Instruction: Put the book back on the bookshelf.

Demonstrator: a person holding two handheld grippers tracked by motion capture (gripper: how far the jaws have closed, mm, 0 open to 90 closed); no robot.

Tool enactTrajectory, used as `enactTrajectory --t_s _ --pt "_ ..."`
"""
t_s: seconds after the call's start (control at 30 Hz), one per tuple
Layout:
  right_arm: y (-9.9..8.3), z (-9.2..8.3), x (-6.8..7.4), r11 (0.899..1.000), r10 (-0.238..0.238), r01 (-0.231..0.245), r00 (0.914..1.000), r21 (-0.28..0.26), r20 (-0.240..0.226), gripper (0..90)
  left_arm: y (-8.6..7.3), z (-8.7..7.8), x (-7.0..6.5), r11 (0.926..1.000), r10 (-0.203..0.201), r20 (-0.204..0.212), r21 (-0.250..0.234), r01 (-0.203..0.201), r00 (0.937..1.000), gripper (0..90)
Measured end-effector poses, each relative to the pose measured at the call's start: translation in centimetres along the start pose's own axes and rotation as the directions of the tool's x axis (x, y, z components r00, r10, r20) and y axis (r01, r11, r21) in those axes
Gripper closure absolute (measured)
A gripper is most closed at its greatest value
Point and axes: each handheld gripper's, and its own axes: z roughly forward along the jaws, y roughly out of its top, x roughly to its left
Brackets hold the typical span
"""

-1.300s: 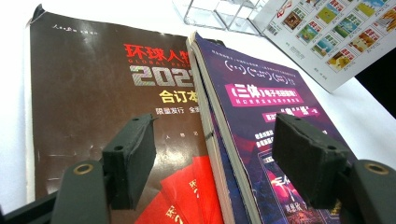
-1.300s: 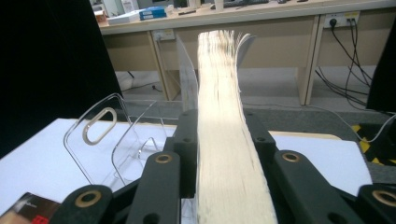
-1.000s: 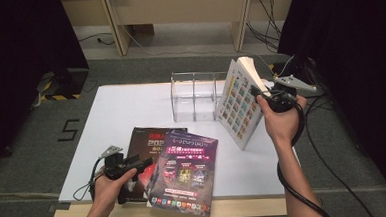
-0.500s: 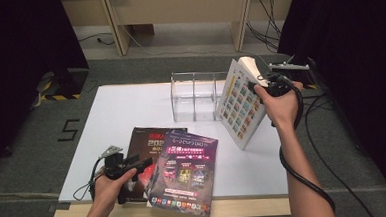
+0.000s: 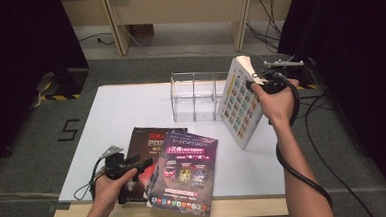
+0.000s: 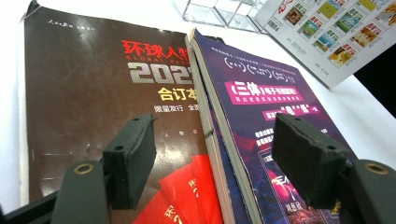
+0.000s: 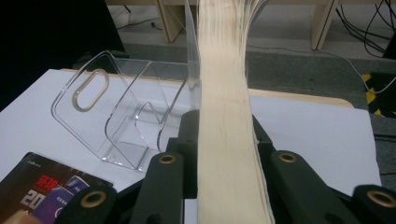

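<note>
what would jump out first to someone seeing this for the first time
The thick white book with a grid of colourful pictures on its cover stands tilted on its lower edge at the right of the white table, clamped near its top by the right hand-held gripper, whose jaws have just been closing on it. Beside it stands the clear acrylic divided rack, and near the front edge the purple magazine overlaps the dark brown one, with the left hand-held gripper open over them.
</note>
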Motion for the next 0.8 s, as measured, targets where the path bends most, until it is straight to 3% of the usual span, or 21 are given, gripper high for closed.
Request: enactTrajectory --t_s 0.3,0.8 --pt "1.0 0.3 1.1 0.999 0.001 0.000 0.9999 -0.039 0.015 74.2 -0.1 -0.1 0.1 1.0000 -0.004 -0.002 0.002 0.004 1.0000 29.7" --pt "2.9 2.2 1.4 0.995 0.064 -0.057 0.9951 -0.086 0.076 74.2 0.0 0.0 0.1 1.0000 -0.002 0.000 0.001 0.002 1.0000 29.8"
